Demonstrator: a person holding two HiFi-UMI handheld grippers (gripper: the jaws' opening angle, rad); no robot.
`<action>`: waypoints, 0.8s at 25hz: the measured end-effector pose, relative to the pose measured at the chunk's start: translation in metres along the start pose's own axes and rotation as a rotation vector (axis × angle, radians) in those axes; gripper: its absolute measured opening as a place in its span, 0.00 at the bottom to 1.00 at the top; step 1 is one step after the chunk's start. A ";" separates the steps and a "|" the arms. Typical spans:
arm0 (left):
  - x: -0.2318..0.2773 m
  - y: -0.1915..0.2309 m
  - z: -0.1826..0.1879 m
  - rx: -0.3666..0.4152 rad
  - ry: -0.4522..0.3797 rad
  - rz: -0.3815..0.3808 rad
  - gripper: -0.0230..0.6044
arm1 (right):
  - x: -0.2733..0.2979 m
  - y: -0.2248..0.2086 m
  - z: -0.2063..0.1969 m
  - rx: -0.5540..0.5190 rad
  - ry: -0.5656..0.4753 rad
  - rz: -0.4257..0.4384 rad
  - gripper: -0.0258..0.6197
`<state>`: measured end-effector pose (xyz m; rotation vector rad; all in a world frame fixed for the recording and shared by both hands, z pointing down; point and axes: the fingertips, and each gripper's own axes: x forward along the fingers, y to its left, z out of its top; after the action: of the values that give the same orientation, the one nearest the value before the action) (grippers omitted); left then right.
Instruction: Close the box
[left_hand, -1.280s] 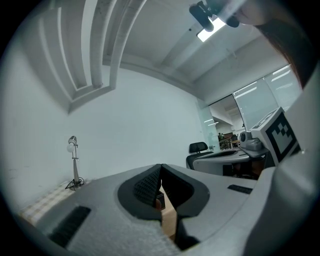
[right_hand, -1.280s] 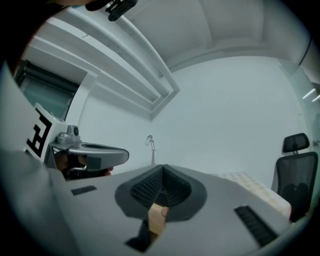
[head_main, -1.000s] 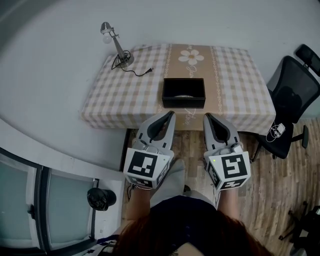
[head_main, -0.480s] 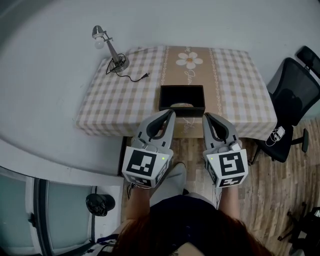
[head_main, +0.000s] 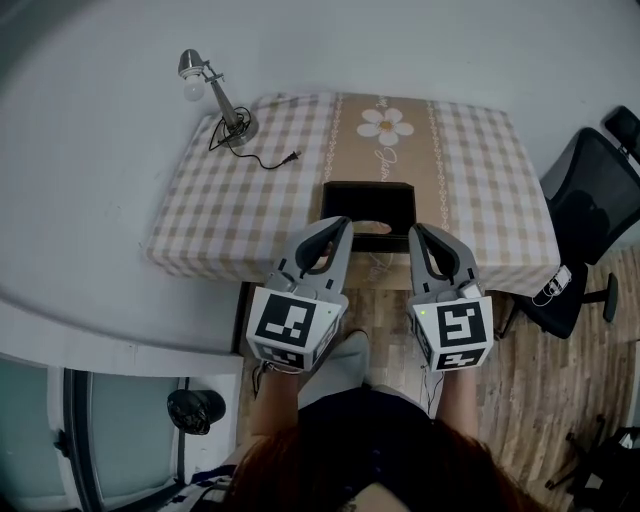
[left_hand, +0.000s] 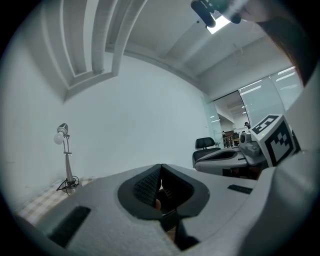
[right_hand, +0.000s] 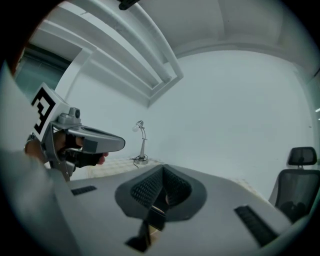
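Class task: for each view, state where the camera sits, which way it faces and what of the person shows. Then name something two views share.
Head view: on the head, facing steeply down at table, black box, left gripper, right gripper; hair shows.
Left gripper view: on the left gripper, looking along its shut jaws toward the wall.
Right gripper view: likewise along shut jaws; a hand shows left.
Shared: the lamp.

Wall (head_main: 400, 40): pale grey, top.
Floor (head_main: 540, 400): wood planks, lower right.
Tabletop (head_main: 250, 190): checked cloth, centre.
Lamp (head_main: 215, 95): tabletop's upper left corner.
Chair (head_main: 590, 215): black, right edge.
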<state>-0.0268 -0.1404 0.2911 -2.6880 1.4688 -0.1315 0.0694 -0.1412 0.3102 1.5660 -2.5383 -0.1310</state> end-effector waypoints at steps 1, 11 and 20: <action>0.002 0.003 -0.002 0.007 0.003 0.001 0.08 | 0.003 -0.002 -0.001 -0.006 0.007 -0.007 0.07; 0.033 0.031 -0.017 -0.027 0.051 -0.026 0.08 | 0.039 -0.032 -0.008 0.080 0.024 -0.040 0.07; 0.055 0.066 -0.042 -0.067 0.109 -0.028 0.08 | 0.067 -0.050 -0.020 0.170 0.064 -0.043 0.07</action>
<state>-0.0568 -0.2232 0.3281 -2.7962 1.4905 -0.2380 0.0871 -0.2234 0.3283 1.6556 -2.5254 0.1316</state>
